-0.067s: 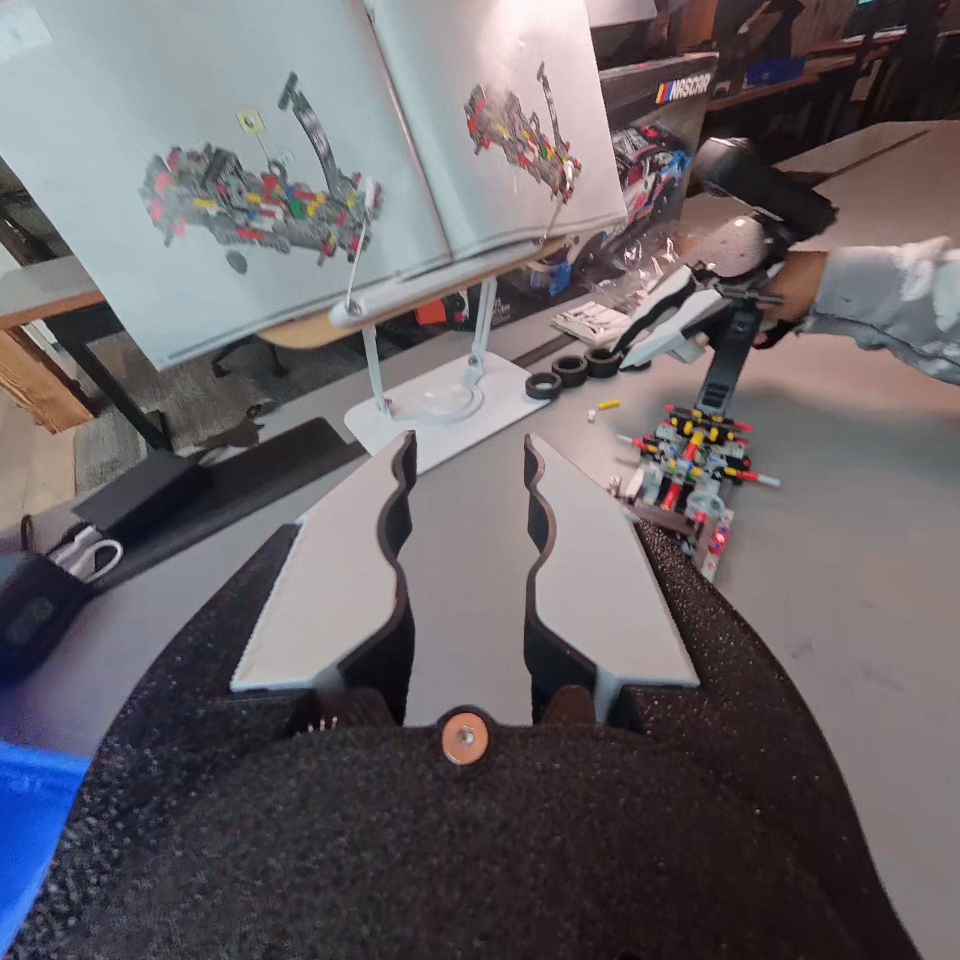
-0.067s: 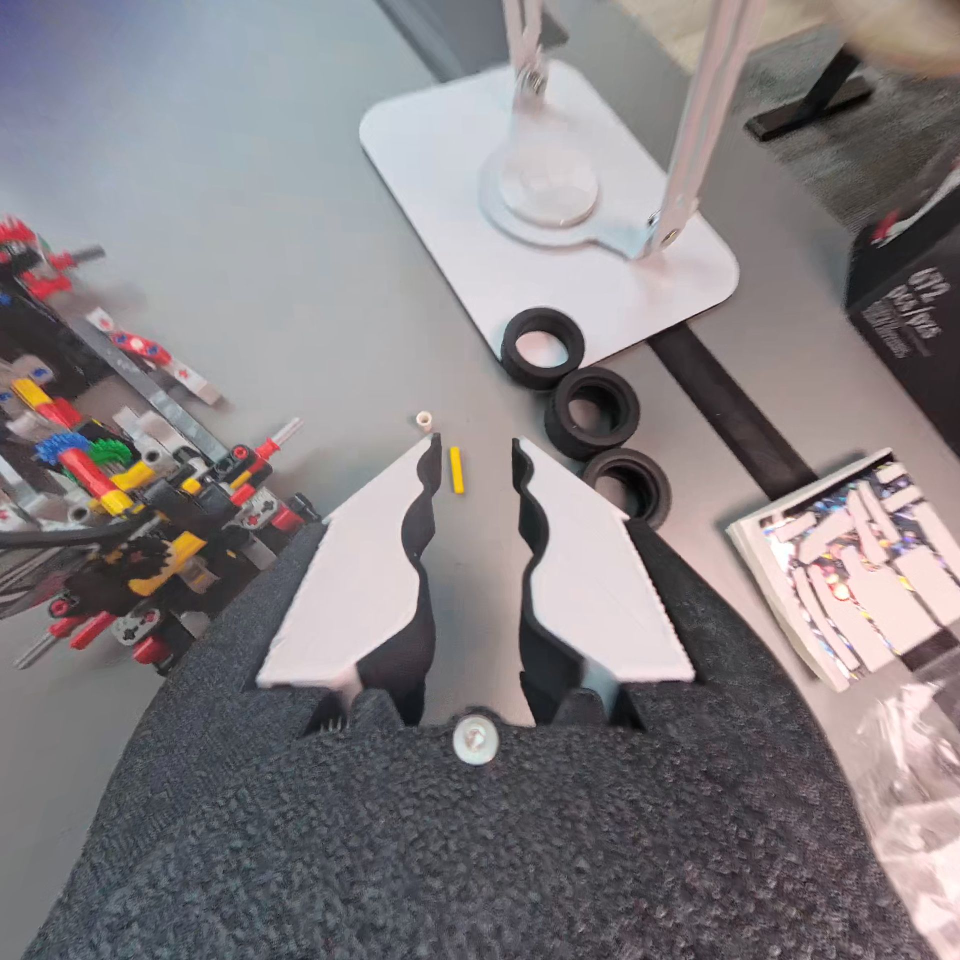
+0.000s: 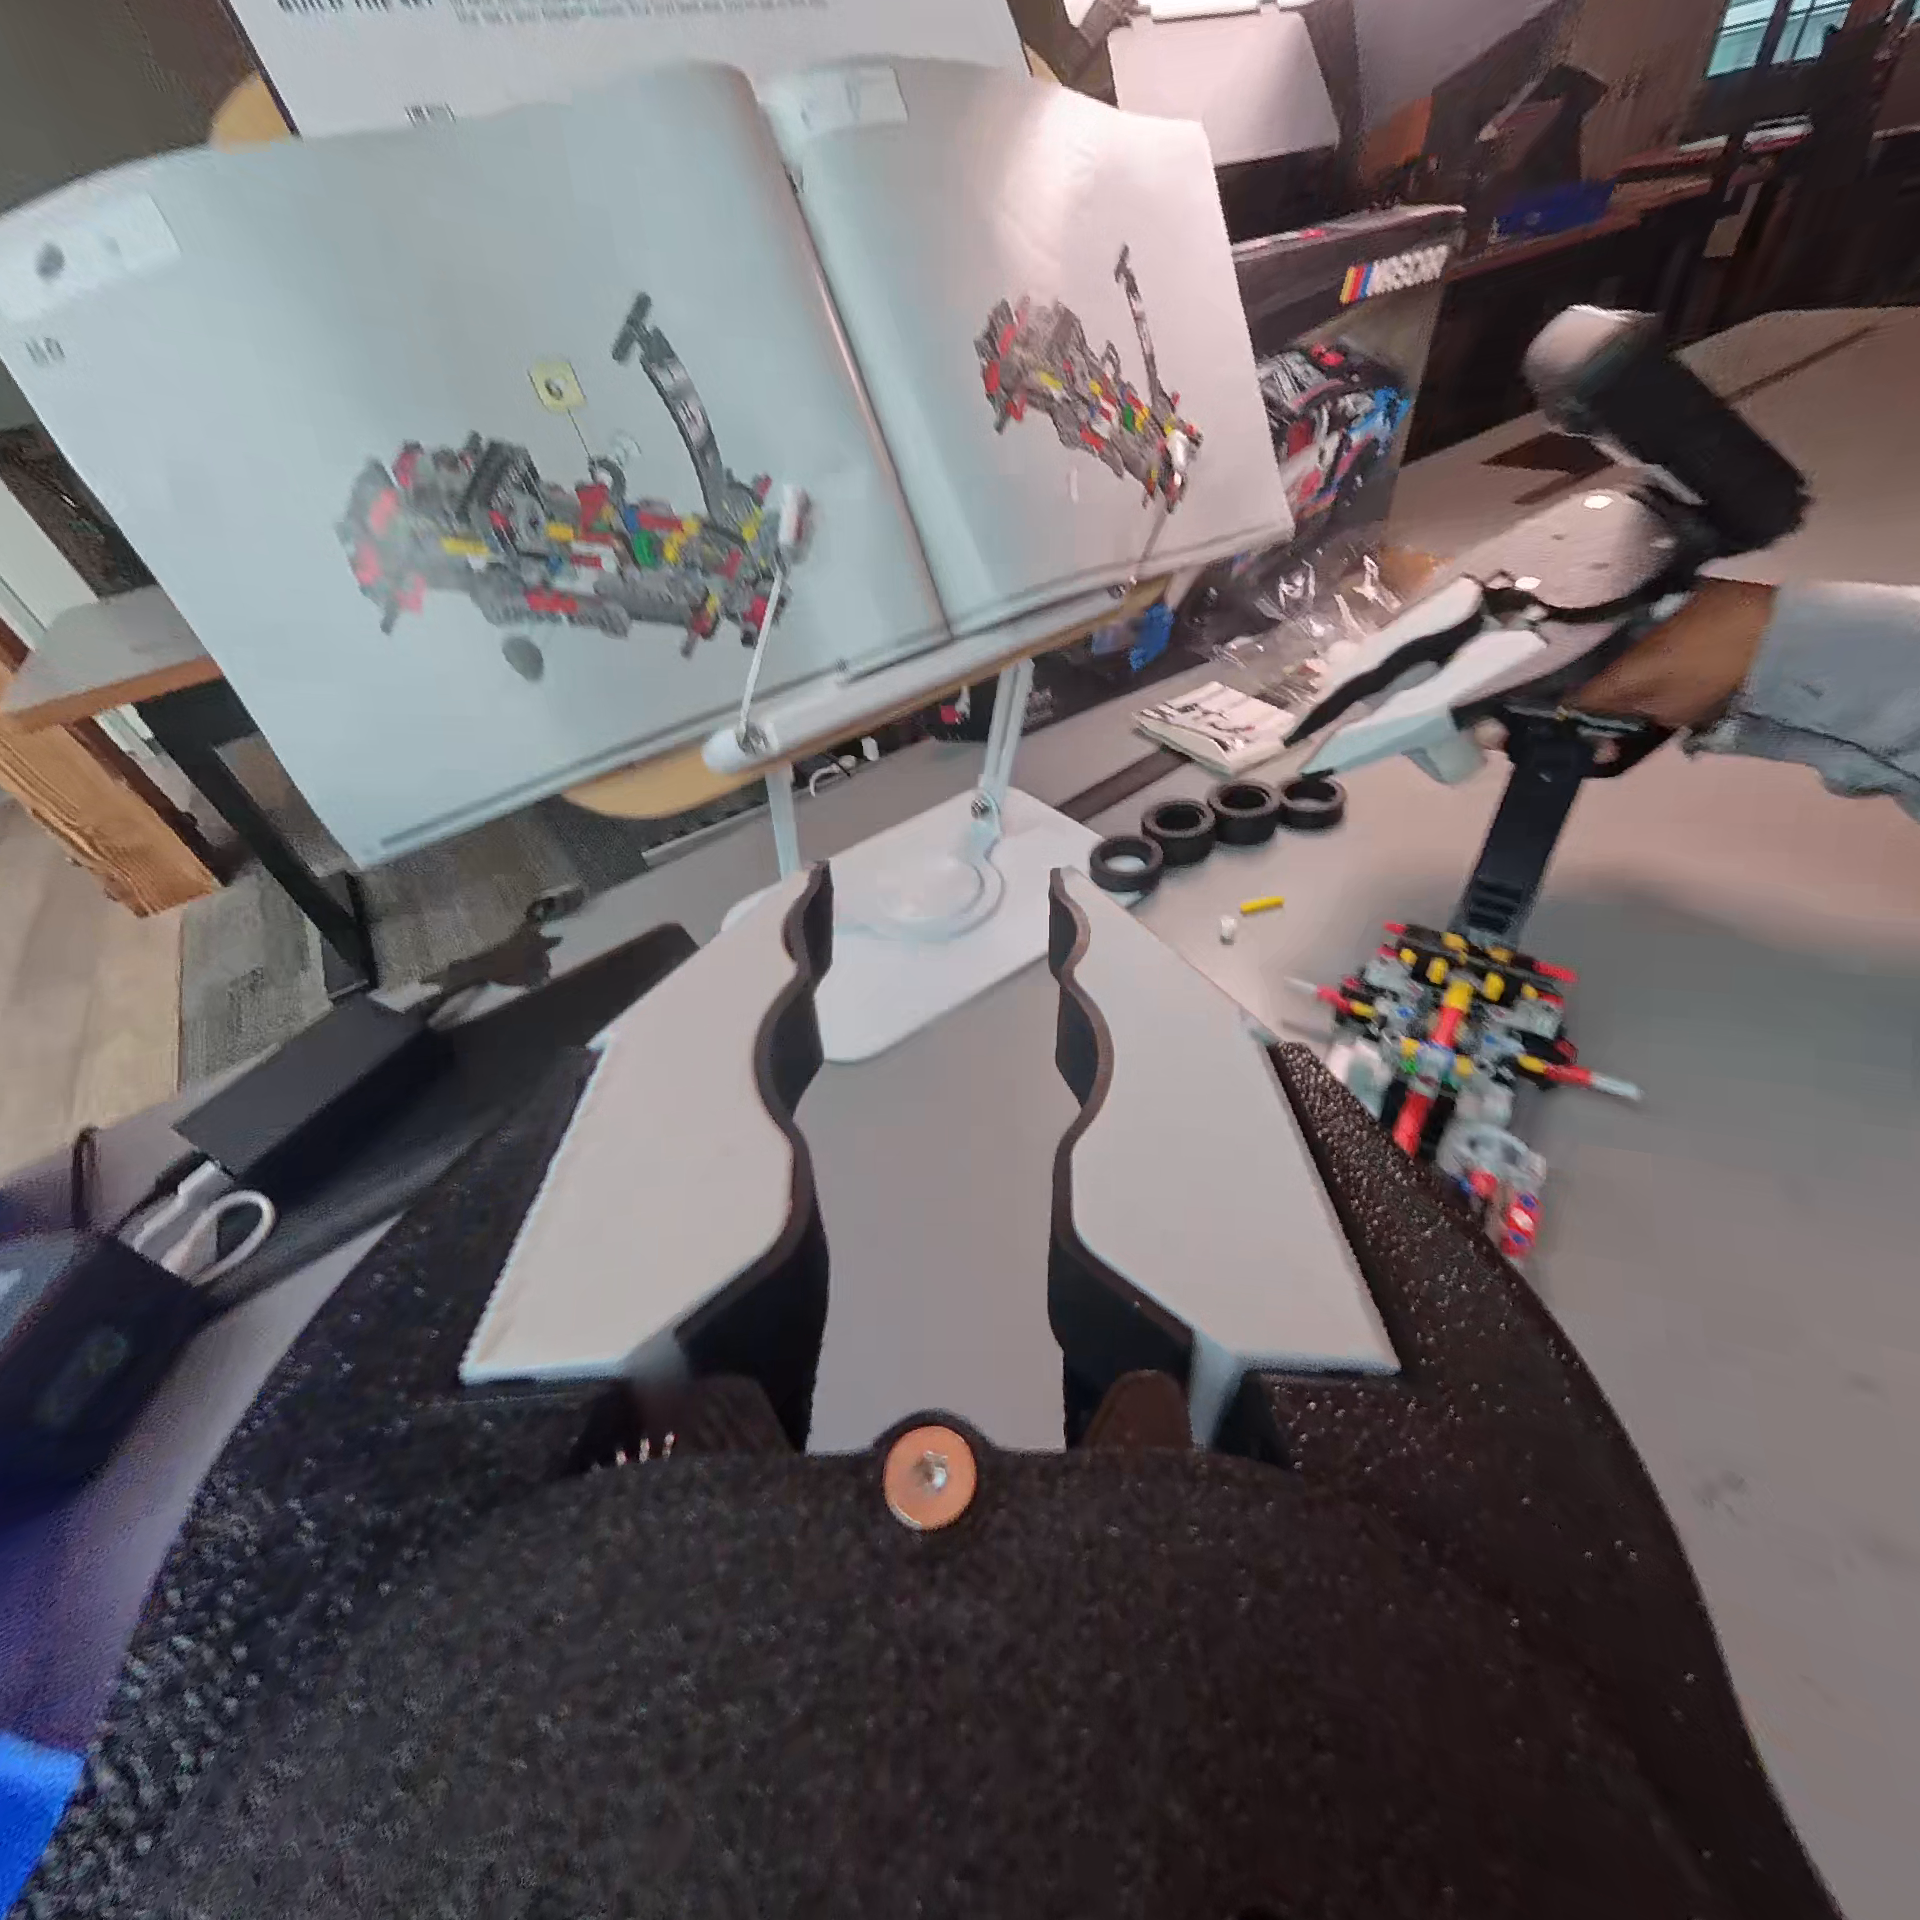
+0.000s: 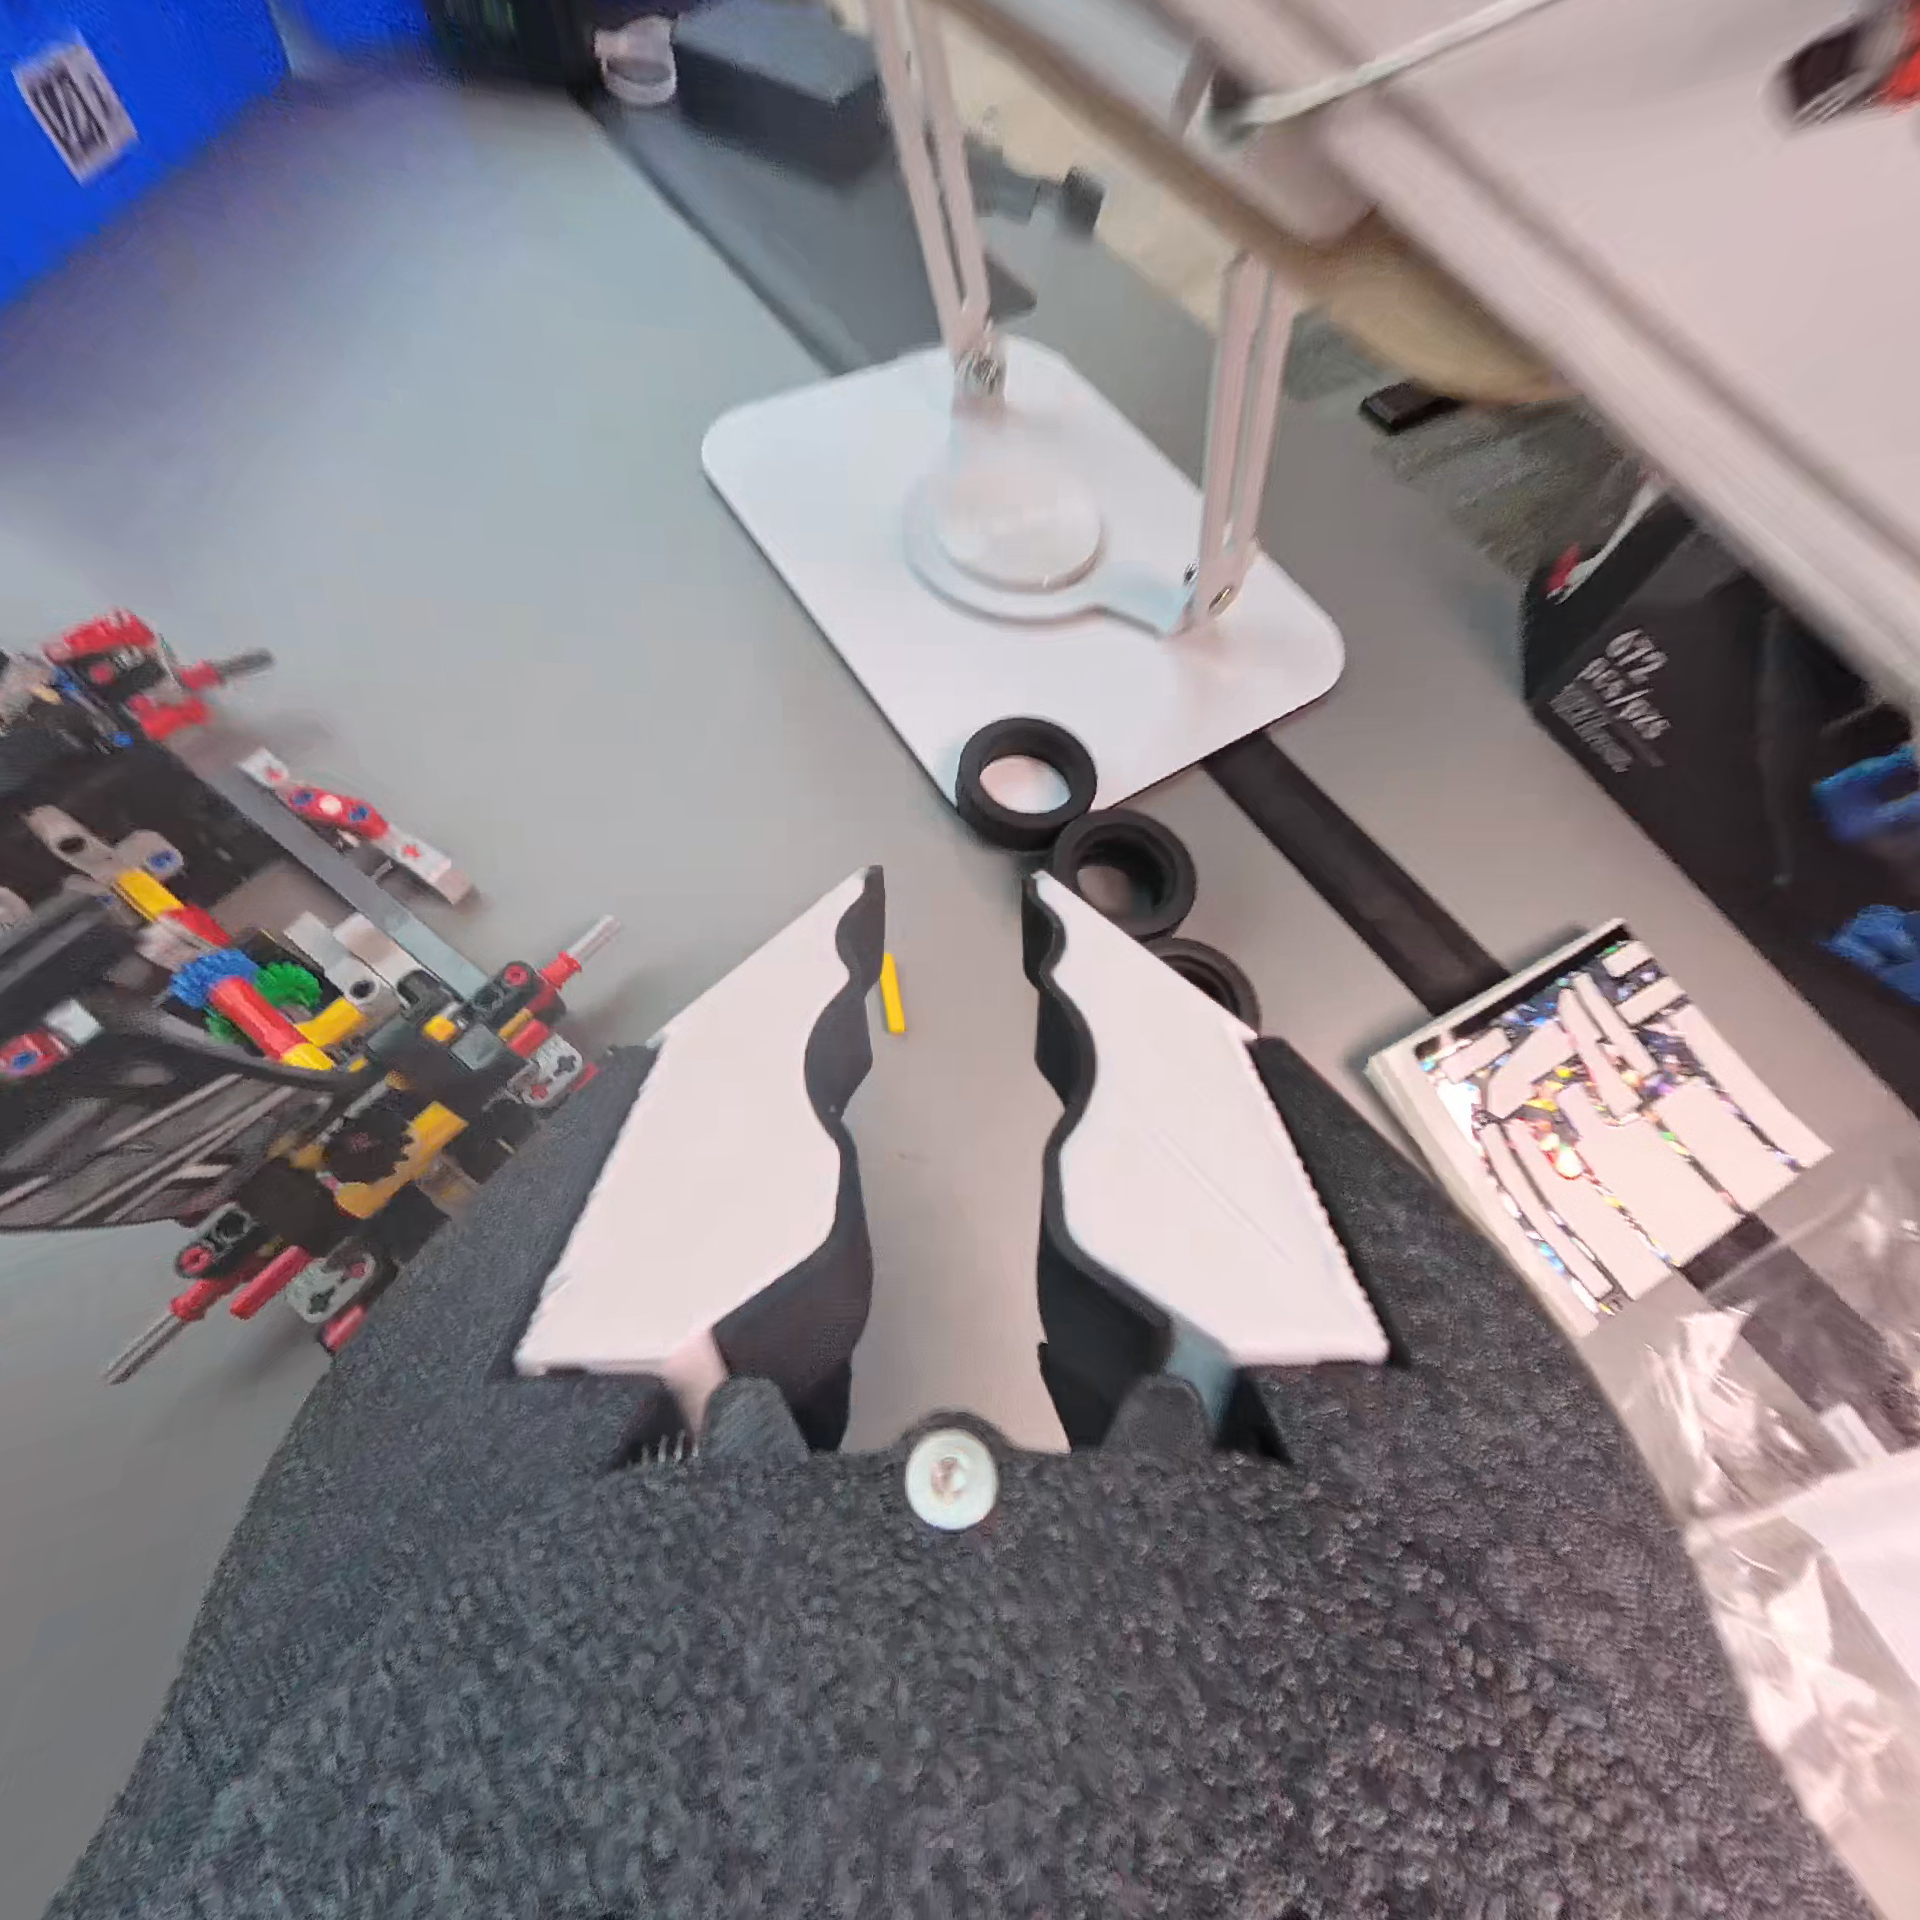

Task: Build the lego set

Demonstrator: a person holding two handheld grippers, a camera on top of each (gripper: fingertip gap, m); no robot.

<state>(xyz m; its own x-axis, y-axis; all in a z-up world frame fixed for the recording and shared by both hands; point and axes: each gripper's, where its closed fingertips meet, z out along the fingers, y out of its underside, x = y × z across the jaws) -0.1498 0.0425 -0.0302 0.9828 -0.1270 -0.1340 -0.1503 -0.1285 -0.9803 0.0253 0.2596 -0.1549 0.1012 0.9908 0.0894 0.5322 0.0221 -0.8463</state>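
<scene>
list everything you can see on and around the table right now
instruction book: one, white, open on the stand
book stand: one, white, centre of the grey table
tyres: four, black, in a row by the stand base
yellow pin: one, between the right gripper's open fingers, on the table
small white piece: one, beside the pin
car frame: one, multicoloured, partly built
sticker sheet: one, shiny
plastic bags: clear, table edge
set box: one, dark, behind the stand
left gripper: open, empty
right gripper: open, empty

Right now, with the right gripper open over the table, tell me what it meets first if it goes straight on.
Probably the small yellow pin, lying between the right gripper fingertips. Beyond it lies the nearest black tire; depth is uncertain.
</scene>
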